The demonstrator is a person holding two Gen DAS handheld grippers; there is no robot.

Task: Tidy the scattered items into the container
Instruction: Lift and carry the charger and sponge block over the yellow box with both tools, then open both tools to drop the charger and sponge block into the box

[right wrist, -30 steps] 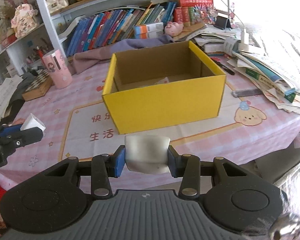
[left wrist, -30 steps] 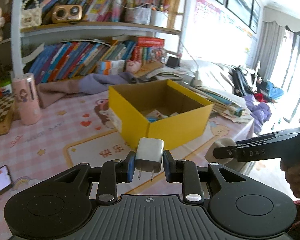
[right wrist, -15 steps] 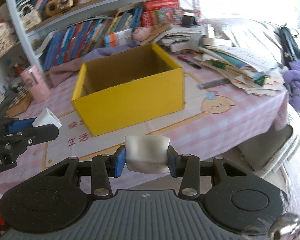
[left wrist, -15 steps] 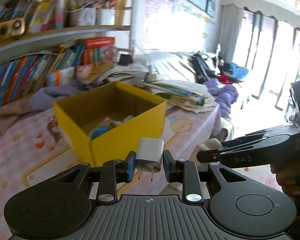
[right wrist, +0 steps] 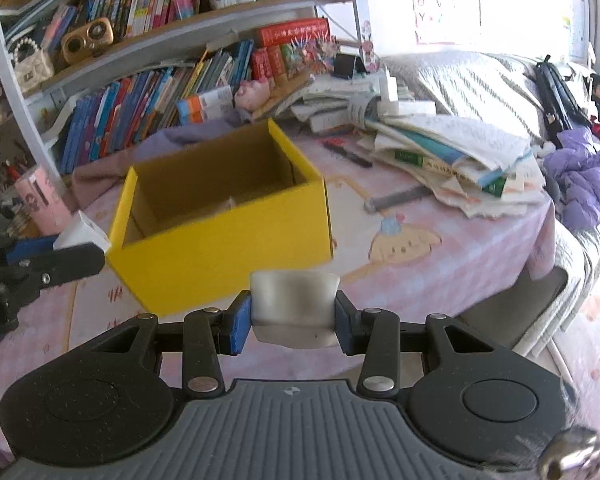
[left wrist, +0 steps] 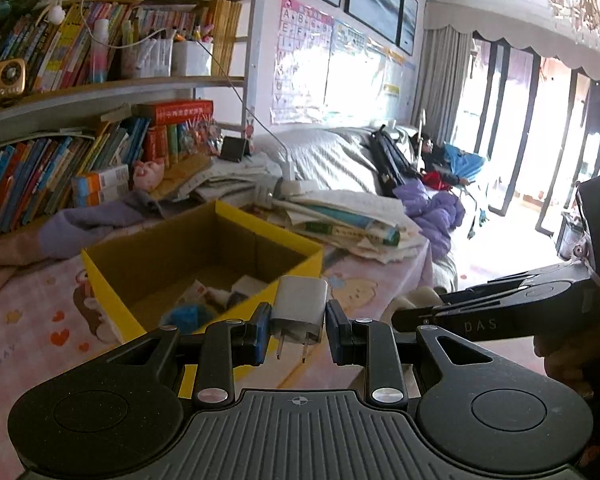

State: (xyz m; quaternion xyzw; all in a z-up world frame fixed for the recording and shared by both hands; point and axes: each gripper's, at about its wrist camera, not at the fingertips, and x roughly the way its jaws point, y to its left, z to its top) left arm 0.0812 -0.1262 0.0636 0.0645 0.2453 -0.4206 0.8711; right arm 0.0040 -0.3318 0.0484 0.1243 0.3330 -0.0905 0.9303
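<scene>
The yellow cardboard box (left wrist: 112,292) stands open on the pink tablecloth; it also shows in the right wrist view (right wrist: 224,248). Small items lie on its floor. My left gripper (left wrist: 299,330) is shut on a white wall charger (left wrist: 300,308), prongs toward the camera, at the box's near right corner. My right gripper (right wrist: 294,316) is shut on a white cup-shaped piece (right wrist: 294,304), in front of the box's near wall. The right gripper shows in the left wrist view (left wrist: 416,312), the left one in the right wrist view (right wrist: 60,256).
A pile of papers and books (right wrist: 452,152) lies right of the box. A grey ruler-like strip (right wrist: 396,198) lies on the cloth. A pink cup (right wrist: 42,200) stands at the left. Bookshelves (left wrist: 100,92) rise behind the table. The table edge drops to a chair (right wrist: 512,308) at the right.
Both grippers moved closer to the box and swung to the right, still holding their objects. The left view now looks into the box from above its near corner.
</scene>
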